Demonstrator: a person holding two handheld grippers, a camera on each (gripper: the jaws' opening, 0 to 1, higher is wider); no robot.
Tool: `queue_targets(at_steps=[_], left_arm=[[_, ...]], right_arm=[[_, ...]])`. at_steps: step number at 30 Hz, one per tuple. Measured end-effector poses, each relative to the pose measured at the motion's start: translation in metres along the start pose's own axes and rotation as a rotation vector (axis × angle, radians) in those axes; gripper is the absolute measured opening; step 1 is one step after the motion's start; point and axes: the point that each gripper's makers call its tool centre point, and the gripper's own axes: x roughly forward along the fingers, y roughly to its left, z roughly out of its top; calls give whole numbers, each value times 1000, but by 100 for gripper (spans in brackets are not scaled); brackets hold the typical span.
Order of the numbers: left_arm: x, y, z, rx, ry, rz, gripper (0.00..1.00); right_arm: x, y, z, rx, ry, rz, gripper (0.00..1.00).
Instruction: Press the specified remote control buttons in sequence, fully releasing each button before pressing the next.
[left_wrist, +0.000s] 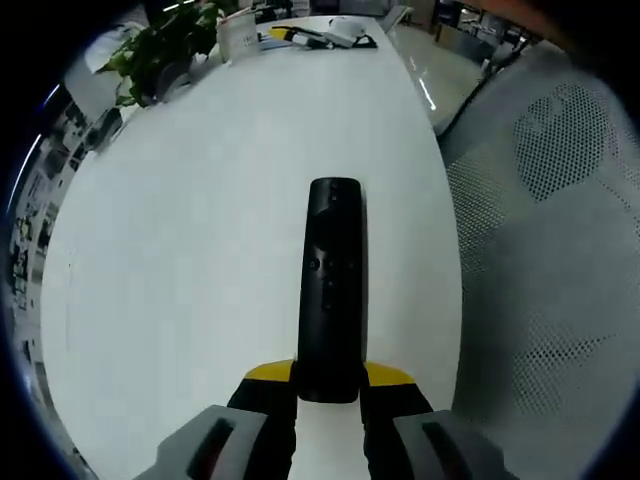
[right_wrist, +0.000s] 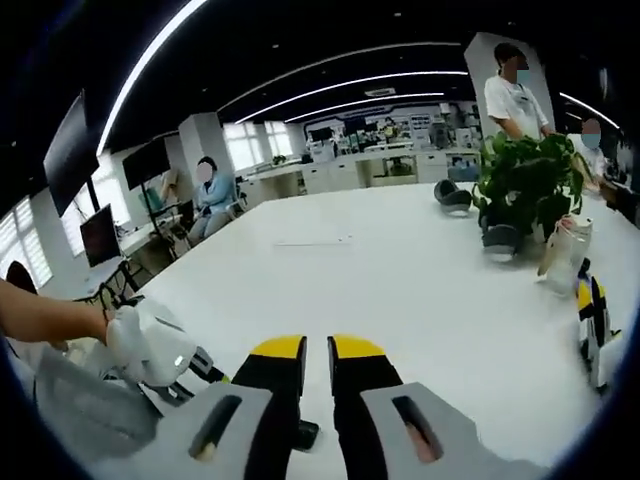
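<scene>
A: Left hand-held gripper (left_wrist: 328, 392) pinching the remote (left_wrist: 332, 285) by its near end, above the white worktop (left_wrist: 180, 260). Probably steadying it, buttons up.

B: Right hand-held gripper (right_wrist: 317, 362) nearly closed, holding nothing. Likely for pressing.

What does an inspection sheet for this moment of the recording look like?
Surface: long white table, mostly bare.
Job's things: black remote lying lengthwise, its near end between the left claw's yellow tips.
Clutter: potted plant and white bag at one side; papers at the far end.
Grippers: left claw shut on the remote; right claw nearly closed, holding nothing, raised over the table.
Cables: nothing seen.
Surroundings: grey mesh chair beside the table; open office with desks, screens and several people.
</scene>
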Motion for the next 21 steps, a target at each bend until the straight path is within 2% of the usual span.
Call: queue_targets(at_steps=[8,14,18,21], left_arm=[[0,-11,2,6,-13,-1,24],[0,-19,3,-4,-57,-3,24],[0,-24,5,-10,-90,7,24],[0,-28,7,-18,-124,9,24]], right_arm=[[0,0,-4,21,12,14,6],[-1,0,-7,31,28,14,0],[-1,-1,-9,37,41,12,0],[1,2,-15,66,76,25,0]])
